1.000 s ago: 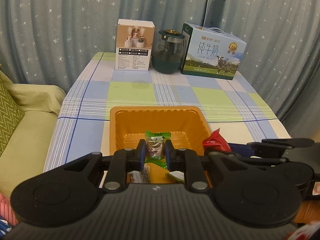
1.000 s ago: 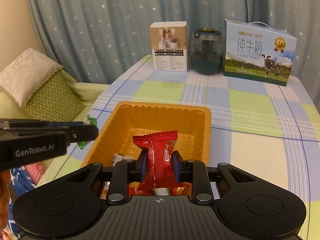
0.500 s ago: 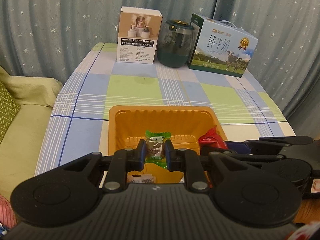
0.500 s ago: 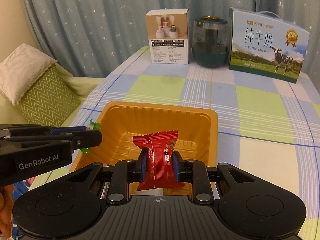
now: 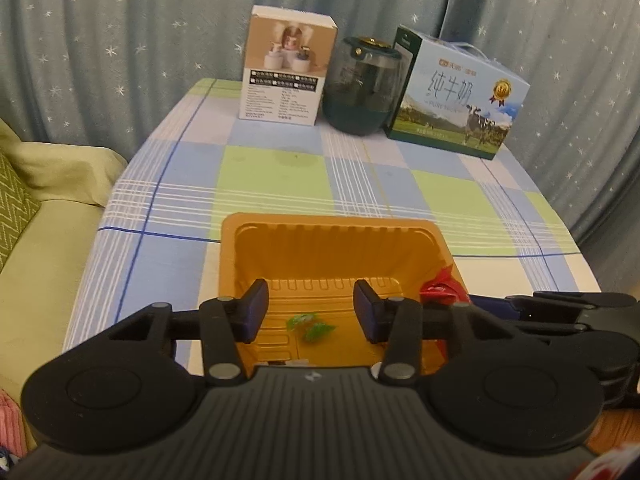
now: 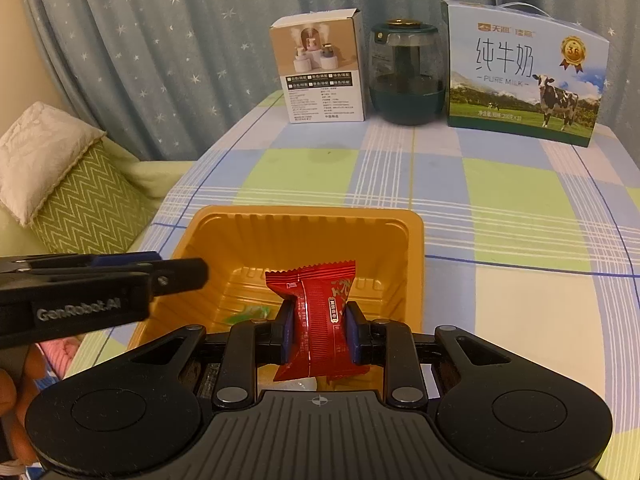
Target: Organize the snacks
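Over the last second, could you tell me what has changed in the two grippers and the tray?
The left gripper has just opened its jaws and let go of the green-wrapped candy, which now lies on the floor of the orange tray. The right gripper stays shut on the red snack packet over the tray. The tray has not moved.

The matte black plastic left gripper (image 5: pixel 310 312) is showing a ribbed housing flanked by two round discs, with silver screw heads shining on its linkage arms and dark blue pads lining its fingers (image 5: pixel 256 311). The matching matte black plastic right gripper (image 6: pixel 318 334) is sporting the same discs, screws and blue pads, and pale "GenRobot.AI" lettering is running along the left one's side.
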Demonstrator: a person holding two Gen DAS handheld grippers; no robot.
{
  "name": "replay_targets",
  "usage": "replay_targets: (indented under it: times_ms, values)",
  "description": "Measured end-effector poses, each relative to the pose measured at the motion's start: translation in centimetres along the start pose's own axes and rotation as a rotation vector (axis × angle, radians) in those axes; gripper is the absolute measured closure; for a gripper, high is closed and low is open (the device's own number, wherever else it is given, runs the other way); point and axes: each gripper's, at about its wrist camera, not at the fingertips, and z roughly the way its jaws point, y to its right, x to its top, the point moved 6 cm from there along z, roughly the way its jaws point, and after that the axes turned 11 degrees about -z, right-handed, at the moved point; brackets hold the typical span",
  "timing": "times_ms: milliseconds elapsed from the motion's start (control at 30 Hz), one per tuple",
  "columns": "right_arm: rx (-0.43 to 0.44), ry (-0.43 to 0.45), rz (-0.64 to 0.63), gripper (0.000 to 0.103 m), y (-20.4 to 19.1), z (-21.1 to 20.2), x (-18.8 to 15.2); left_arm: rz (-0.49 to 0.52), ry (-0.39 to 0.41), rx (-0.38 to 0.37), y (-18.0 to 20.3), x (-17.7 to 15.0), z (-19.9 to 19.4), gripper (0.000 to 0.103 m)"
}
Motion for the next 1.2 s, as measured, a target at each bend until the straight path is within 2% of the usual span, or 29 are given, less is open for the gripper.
replay_targets:
  times_ms: [267, 500, 567, 633, 667, 700, 733, 767, 900, 1000, 1200]
  values:
    - [0.019, 0.012, 0.016, 0.076, -0.1, -0.4, 0.4, -0.002, 0.042, 0.032, -1.2, 0.1, -2.3, 0.053]
    - [0.024, 0.026, 0.014, 0.076, -0.6, -0.3, 1.2, -0.011, 0.049, 0.035, -1.8, 0.1, -2.9, 0.052]
    - [0.042, 0.038, 0.025, 0.076, -0.7, -0.2, 1.6, -0.011, 0.053, 0.039, -1.9, 0.1, -3.0, 0.050]
    - [0.069, 0.052, 0.048, 0.075, -0.6, -0.2, 1.8, -0.010, 0.059, 0.050, -2.2, 0.1, -3.2, 0.040]
    - [0.073, 0.063, 0.069, 0.066, -0.4, -0.2, 1.9, -0.010, 0.062, 0.053, -2.2, 0.1, -3.3, 0.038]
    - [0.075, 0.076, 0.091, 0.039, -0.1, -0.4, 1.9, -0.010, 0.065, 0.055, -2.4, 0.1, -3.5, 0.034]
    - [0.072, 0.095, 0.117, 0.029, 0.2, -0.7, 1.8, -0.011, 0.068, 0.058, -2.5, 0.1, -3.6, 0.032]
    - [0.071, 0.110, 0.136, 0.027, 0.6, -1.0, 1.8, -0.010, 0.069, 0.058, -2.5, 0.0, -3.8, 0.032]
    - [0.033, 0.109, 0.170, 0.027, 2.1, -1.8, 1.2, -0.019, 0.077, 0.056, -2.5, -0.2, -4.3, 0.024]
    - [0.019, 0.101, 0.195, 0.027, 2.9, -2.6, 0.4, -0.016, 0.079, 0.053, -2.4, -0.5, -4.8, 0.022]
    - [-0.012, 0.076, 0.199, 0.027, 3.4, -4.4, -1.5, -0.015, 0.070, 0.062, -1.9, -1.1, -5.7, 0.016]
